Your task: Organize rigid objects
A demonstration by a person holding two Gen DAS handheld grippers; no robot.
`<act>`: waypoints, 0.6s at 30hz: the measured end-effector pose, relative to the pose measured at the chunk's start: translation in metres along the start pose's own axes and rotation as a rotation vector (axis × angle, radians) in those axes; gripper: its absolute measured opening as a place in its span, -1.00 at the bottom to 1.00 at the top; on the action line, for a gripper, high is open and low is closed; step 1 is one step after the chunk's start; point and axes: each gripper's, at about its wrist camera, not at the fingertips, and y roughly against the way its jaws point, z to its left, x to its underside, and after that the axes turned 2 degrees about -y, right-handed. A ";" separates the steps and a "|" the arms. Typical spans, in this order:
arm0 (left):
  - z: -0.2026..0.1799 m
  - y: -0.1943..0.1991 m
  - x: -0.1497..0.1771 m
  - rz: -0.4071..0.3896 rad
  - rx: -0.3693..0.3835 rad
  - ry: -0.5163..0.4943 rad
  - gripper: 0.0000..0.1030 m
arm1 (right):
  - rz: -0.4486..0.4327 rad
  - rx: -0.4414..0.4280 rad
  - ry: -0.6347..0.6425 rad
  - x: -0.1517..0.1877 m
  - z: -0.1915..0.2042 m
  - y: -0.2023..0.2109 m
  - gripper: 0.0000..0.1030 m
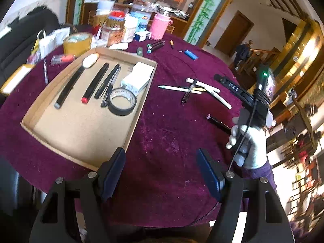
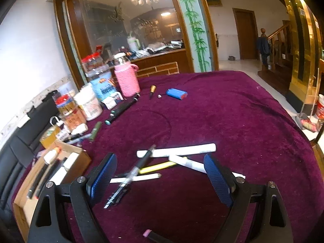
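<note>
Our right tool (image 2: pixel 160 179) stands wide with nothing pressed between its pads, poised over the loose heap of pens (image 2: pixel 162 162) in the middle of the desk (image 2: pixel 243 111). Our left tool (image 1: pixel 161 172) is also wide and empty, hanging over bare cloth just beside the near right corner of the cardboard tray (image 1: pixel 141 93).

The heap is crossed sticks: a black pen (image 2: pixel 139 164) lies on top, slanting over a thick white marker (image 2: pixel 182 150), a yellow pencil (image 2: pixel 158 167) and a thin white pen (image 2: pixel 137 178). We judge these light, stiff and smooth, likely to roll or pivot if pinched near an end. The black pen looks the best first pick, taken at mid-barrel with the pads across it, since it rests on the others and lifts free.

The tray, toward the desk's left side, already holds black markers (image 1: pixel 95 83), a roll of tape (image 1: pixel 121 104) and a white box (image 1: pixel 137 78).
</note>
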 end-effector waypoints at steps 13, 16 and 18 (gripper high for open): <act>0.019 -0.007 -0.011 0.002 0.046 0.116 0.39 | 0.027 -0.055 0.031 0.003 0.010 -0.001 0.75; 0.011 0.008 -0.013 -0.047 0.027 0.055 0.40 | -0.002 -0.045 0.027 0.003 0.008 0.004 0.75; 0.006 0.010 -0.018 -0.056 0.019 0.005 0.42 | -0.015 -0.033 0.018 0.002 0.005 0.006 0.75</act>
